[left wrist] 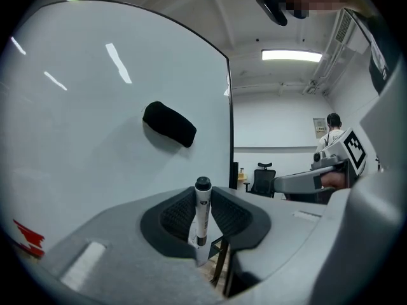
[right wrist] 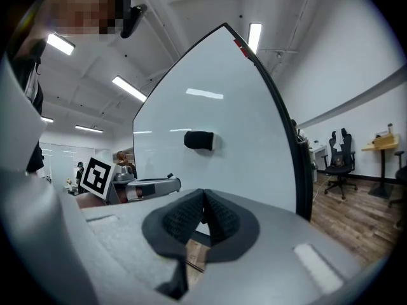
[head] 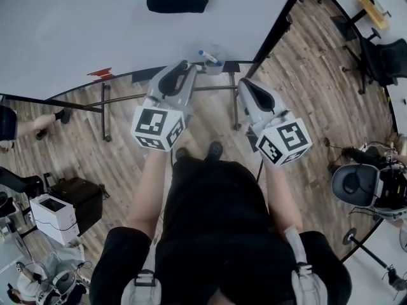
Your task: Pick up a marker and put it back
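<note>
I stand at a large whiteboard (head: 95, 24) with a gripper in each hand. My left gripper (head: 193, 65) (left wrist: 202, 199) is shut on a white marker (left wrist: 202, 215) with a dark cap. The marker stands upright between the ribbed pads, cap end away from me, close to the board's lower edge. In the head view the marker (head: 210, 58) sticks out past the left jaws. My right gripper (head: 243, 82) (right wrist: 203, 202) hangs beside it on the right, its pads meeting with nothing between them.
A black eraser (head: 178, 0) (left wrist: 169, 124) (right wrist: 199, 140) sticks to the board higher up. A red mark (head: 100, 73) sits near the board's lower left. The board's metal stand (head: 105, 110) rests on the wood floor. A printer (head: 54, 218) is at left, office chairs (head: 381, 59) at right.
</note>
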A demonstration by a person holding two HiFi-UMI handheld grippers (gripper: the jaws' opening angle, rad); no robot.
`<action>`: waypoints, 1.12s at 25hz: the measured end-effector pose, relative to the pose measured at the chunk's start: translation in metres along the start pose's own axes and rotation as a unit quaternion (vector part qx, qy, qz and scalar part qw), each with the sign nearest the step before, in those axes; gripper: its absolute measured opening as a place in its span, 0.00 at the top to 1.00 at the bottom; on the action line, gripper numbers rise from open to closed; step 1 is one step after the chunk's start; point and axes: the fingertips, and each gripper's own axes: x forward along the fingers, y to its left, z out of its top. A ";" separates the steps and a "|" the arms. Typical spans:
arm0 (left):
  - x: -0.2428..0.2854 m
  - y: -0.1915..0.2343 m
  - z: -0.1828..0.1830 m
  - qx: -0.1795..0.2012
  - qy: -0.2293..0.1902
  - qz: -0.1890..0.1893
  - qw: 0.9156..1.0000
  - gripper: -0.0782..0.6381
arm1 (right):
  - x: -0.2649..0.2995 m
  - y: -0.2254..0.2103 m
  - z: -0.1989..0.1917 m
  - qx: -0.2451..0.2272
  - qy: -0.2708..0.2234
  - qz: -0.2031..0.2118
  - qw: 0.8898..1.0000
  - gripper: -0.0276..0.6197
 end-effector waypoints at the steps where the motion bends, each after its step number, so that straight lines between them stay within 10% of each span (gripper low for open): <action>1: 0.000 0.001 0.000 0.001 0.000 0.000 1.000 0.78 | 0.000 0.001 0.000 0.000 0.000 0.001 1.000 0.95; 28: 0.087 -0.002 -0.019 0.067 -0.021 -0.052 0.996 0.78 | -0.026 -0.043 -0.010 0.017 0.003 -0.051 0.999 0.95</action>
